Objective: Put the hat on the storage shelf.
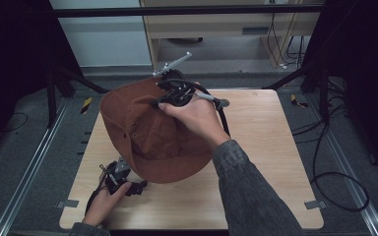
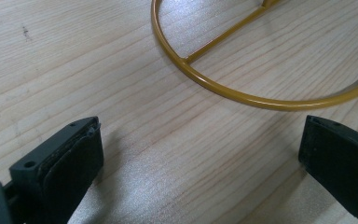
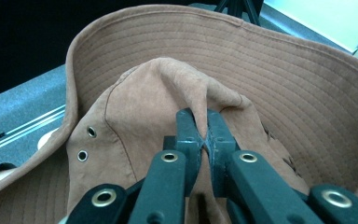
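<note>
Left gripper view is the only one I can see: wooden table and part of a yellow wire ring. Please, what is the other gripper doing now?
Observer: The right gripper is shut on a pinch of a brown hat, at its crown.
Operator: Is the hat lying on the table?
Observer: It is held up over the middle of the table; whether its lower brim touches the wood I cannot tell.
Operator: And where is my left gripper compared with the hat?
Observer: The left gripper sits low near the table's front left, beside the hat's near brim, jaws open and holding nothing.
</note>
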The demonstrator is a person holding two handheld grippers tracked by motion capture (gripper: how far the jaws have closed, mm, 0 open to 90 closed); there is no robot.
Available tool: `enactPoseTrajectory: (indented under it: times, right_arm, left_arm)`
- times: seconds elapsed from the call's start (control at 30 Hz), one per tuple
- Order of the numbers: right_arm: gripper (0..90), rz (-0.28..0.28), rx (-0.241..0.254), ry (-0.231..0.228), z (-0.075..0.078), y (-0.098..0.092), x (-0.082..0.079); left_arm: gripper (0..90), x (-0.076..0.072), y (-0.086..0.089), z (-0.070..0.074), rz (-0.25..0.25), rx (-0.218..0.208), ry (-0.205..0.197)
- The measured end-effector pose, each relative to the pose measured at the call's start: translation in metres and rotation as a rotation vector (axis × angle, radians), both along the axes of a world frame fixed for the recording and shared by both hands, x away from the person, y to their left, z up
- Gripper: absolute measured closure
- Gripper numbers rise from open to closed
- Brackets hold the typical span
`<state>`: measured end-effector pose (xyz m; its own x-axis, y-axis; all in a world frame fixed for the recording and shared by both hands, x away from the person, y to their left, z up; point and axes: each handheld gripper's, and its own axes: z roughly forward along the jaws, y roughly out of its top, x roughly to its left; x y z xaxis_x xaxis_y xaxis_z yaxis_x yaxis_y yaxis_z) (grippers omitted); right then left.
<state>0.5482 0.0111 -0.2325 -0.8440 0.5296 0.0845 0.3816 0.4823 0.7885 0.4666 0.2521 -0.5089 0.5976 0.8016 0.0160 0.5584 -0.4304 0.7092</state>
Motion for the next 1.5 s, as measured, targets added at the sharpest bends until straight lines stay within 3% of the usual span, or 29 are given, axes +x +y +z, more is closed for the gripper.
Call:
enactPoseTrajectory:
  times: [0.6,1.33,1.5]
  right_arm:
    - [81.4,0.005,0.014,-0.005,-0.003,-0.003,-0.004]
    - [48.1,-0.009,0.021,-0.034,-0.002,-0.005,-0.008]
    - [39.3,-0.013,0.025,-0.058,0.0,-0.006,-0.01]
  left_arm:
    - [0.0,0.0,0.0,0.0,0.0,0.001,0.0]
    - [0.0,0.0,0.0,0.0,0.001,0.0,0.0]
    - [0.0,0.0,0.0,0.0,0.001,-0.001,0.0]
